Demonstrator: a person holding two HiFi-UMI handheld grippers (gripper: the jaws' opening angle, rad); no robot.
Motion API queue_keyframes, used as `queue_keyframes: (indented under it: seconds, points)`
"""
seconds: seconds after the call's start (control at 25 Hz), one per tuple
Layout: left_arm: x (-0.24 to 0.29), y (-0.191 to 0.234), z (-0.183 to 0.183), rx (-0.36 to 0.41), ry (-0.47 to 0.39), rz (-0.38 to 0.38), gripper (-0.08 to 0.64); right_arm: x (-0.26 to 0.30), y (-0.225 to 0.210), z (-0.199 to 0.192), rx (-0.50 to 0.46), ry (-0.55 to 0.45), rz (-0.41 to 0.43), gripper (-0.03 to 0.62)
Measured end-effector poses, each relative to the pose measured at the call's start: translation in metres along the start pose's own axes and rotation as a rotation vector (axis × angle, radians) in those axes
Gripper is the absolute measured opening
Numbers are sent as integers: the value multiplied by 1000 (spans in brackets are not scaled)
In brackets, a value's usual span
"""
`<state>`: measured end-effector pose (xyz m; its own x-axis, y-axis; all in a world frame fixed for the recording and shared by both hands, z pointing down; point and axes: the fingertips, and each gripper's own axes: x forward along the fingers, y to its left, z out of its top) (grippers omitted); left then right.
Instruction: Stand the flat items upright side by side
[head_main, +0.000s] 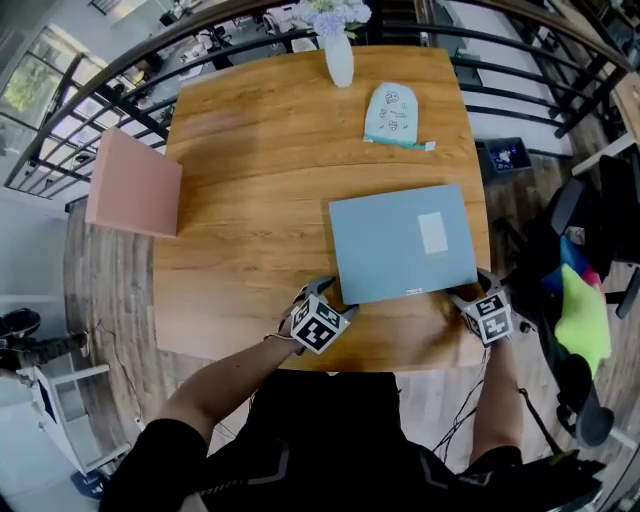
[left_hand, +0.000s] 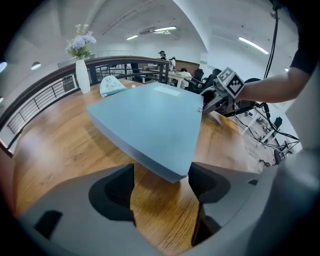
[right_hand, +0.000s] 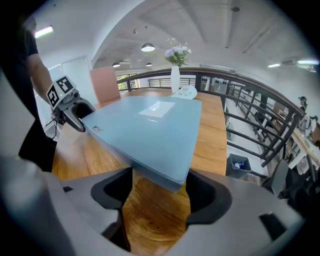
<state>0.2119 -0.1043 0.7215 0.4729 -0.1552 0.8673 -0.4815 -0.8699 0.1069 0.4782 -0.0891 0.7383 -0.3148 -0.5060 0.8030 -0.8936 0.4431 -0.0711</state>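
Observation:
A flat light-blue box (head_main: 400, 245) with a white label lies on the wooden table (head_main: 250, 200) near its front edge. My left gripper (head_main: 328, 292) is at the box's near left corner. That corner (left_hand: 172, 172) sits between the open jaws (left_hand: 162, 182) with a gap on the left side. My right gripper (head_main: 468, 292) is at the near right corner, and its jaws (right_hand: 157, 192) stand wide around that corner (right_hand: 172, 182) without pinching it. A flat pink item (head_main: 133, 185) stands at the table's left edge, away from both grippers.
A white vase (head_main: 339, 55) with pale flowers stands at the table's far edge. A light-blue printed pouch (head_main: 392, 115) lies beyond the box. A black railing (head_main: 520, 60) runs around the table. A chair with bright cloth (head_main: 585, 320) is at the right.

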Motion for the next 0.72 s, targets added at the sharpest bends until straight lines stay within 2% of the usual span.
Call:
queue_keyframes:
  seconds: [0.28,0.48,0.72]
  points:
    - [10,-2,3,44,37,-30,339,2,-1,1,7,-25,3,337]
    - [6,1,0,29,48,-21,311,-3,3,6,6,6,-15,325]
    - [-8,16,-18,16,61,-11,299,-9,27,29,-26,-17,-24,307]
